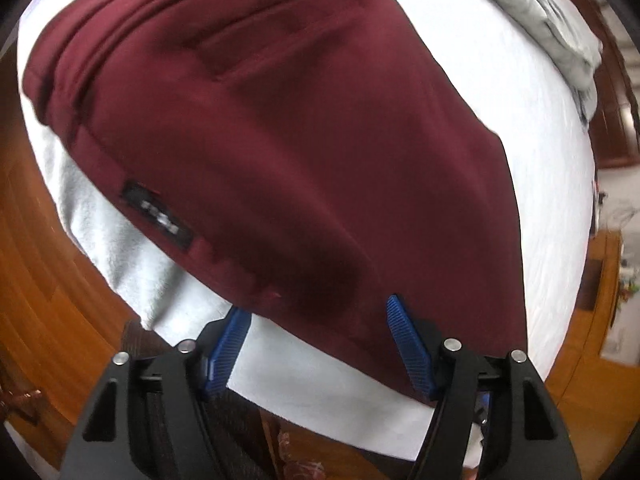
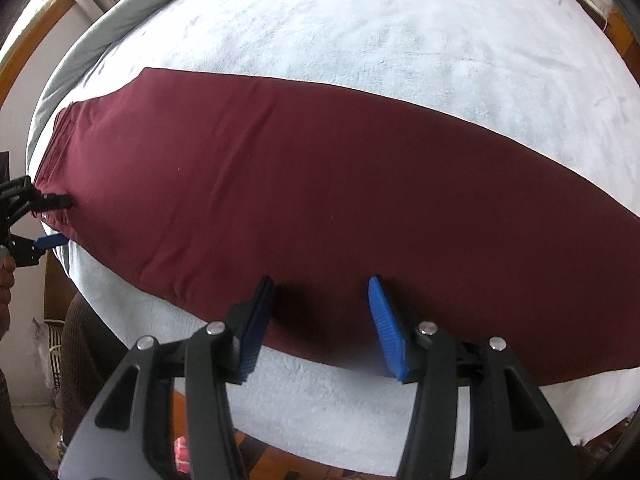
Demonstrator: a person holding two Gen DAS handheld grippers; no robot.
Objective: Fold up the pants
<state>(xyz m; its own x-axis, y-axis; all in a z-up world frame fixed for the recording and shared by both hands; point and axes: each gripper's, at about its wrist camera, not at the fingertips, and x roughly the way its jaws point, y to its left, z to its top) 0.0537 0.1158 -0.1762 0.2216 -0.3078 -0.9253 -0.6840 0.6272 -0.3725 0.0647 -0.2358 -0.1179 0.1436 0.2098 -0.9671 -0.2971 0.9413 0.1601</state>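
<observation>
Left wrist view: left claw (image 1: pixel 316 312) spread wide at the near edge of the maroon pants (image 1: pixel 280 140), by the waistband. Right claw (image 2: pixel 322 284) likewise wide, over the leg. Pants lie flat across the white bed (image 2: pixel 400 20).

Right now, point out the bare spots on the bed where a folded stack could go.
The widest bare patch is the white blanket beyond the far edge of the maroon pants. A narrower strip lies between their near edge and the bed's edge, but the right gripper hangs there with open jaws. It is crowded at the waistband, by the left gripper and the grey bedding.
</observation>
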